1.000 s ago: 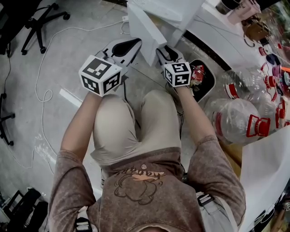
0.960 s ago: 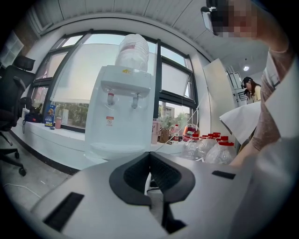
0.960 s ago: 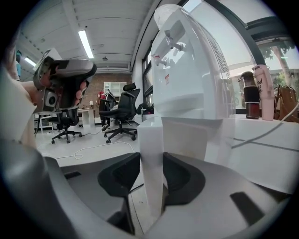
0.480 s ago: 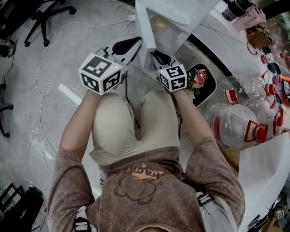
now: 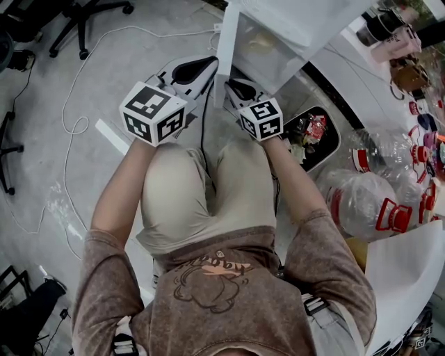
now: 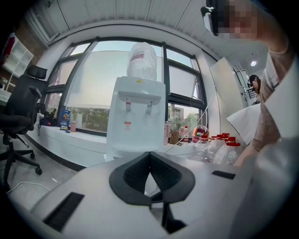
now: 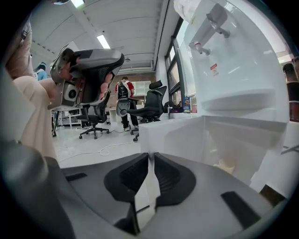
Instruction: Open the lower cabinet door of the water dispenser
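Note:
The white water dispenser [image 6: 135, 116] carries a large bottle [image 6: 141, 60] on top. Its lower cabinet door [image 7: 173, 135] stands swung open, and the inside of the cabinet [image 7: 233, 149] shows behind it. In the head view the door [image 5: 226, 49] is seen almost edge-on. My right gripper [image 5: 229, 85] has the door's thin free edge between its pads [image 7: 140, 175], and its jaws are closing on it. My left gripper [image 5: 208, 64] hovers just left of the door, shut with nothing in it [image 6: 149, 156].
A black bin with rubbish [image 5: 316, 135] sits right of the dispenser. Several empty water bottles [image 5: 368, 195] lie beyond it. Cables [image 5: 76, 125] trail over the floor at left, and an office chair [image 5: 83, 21] stands at the far left. The person's knees are directly below both grippers.
The door has swung further open, from broadside to nearly edge-on, exposing the cabinet's inside. My right gripper moved left with the door's edge. The left gripper drifted slightly.

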Demonstrator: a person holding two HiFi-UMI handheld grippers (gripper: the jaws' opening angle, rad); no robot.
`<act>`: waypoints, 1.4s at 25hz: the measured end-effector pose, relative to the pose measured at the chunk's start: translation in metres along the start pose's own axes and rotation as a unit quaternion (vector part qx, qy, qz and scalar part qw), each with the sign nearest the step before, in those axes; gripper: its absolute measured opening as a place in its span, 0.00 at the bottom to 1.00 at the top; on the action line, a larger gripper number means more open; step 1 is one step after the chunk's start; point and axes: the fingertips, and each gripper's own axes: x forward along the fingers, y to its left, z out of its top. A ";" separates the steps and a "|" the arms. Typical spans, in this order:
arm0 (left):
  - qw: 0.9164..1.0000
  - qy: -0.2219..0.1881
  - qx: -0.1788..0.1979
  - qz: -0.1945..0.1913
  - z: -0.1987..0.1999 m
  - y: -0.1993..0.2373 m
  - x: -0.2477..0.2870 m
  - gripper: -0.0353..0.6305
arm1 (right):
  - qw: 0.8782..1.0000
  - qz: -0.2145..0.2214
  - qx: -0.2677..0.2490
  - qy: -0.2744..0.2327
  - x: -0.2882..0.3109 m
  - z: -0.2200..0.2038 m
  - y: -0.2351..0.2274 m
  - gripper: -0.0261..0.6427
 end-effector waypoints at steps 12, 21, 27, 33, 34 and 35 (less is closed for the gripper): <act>0.999 -0.011 -0.024 0.039 0.000 0.029 -0.023 0.07 | 0.998 0.055 -0.010 -0.006 0.049 0.016 0.036 0.10; 0.998 -0.012 -0.023 0.063 0.003 0.042 -0.029 0.07 | 0.997 0.078 -0.008 -0.014 0.073 0.023 0.047 0.09; 0.997 -0.011 -0.024 0.071 0.002 0.045 -0.033 0.07 | 0.996 0.083 -0.006 -0.019 0.082 0.028 0.051 0.09; 0.997 -0.013 -0.021 0.069 0.002 0.044 -0.036 0.07 | 0.997 0.081 -0.009 -0.019 0.083 0.030 0.054 0.08; 0.997 -0.014 -0.021 0.068 0.003 0.044 -0.036 0.07 | 0.996 0.081 -0.012 -0.019 0.082 0.030 0.055 0.07; 0.997 -0.015 -0.020 0.067 0.003 0.044 -0.035 0.07 | 0.996 0.081 -0.014 -0.019 0.081 0.030 0.056 0.05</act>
